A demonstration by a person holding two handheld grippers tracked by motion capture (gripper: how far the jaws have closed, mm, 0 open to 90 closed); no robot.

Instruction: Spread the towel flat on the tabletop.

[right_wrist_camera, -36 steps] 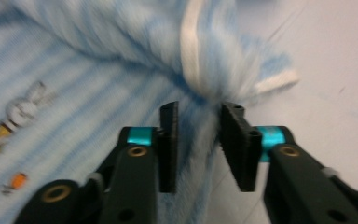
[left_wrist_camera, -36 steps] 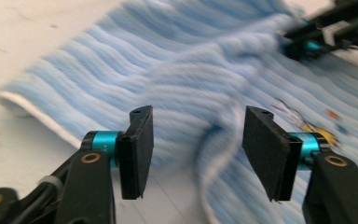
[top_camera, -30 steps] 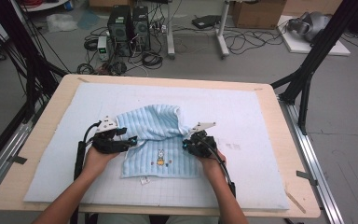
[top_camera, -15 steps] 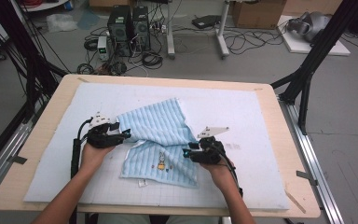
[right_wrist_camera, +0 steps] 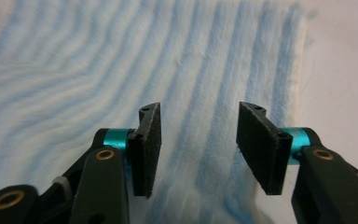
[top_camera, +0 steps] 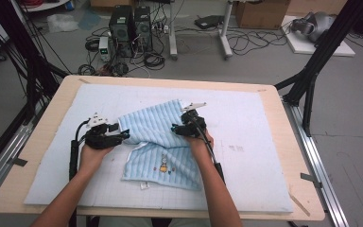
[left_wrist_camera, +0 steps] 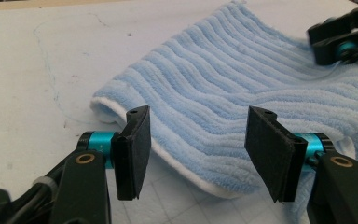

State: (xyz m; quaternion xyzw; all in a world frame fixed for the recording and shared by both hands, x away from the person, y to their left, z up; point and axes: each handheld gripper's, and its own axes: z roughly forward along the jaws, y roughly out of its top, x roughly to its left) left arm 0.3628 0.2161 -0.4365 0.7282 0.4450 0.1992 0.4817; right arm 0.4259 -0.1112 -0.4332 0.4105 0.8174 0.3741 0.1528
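Light-blue striped towel (top_camera: 158,142), half folded at mid-mat, its turned-over flap running from the left gripper (top_camera: 123,137), released at the flap's left edge, to the right gripper (top_camera: 176,128), jaws just opened and holding nothing, over its right part.

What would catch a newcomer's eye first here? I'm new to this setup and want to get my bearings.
The blue striped towel, half folded in the middle of the white mat, with a small cartoon figure on its lower layer. The left tool stands open at the fold's left edge. The right tool is over the towel's right part; its jaws have just been opening and nothing sits between them.
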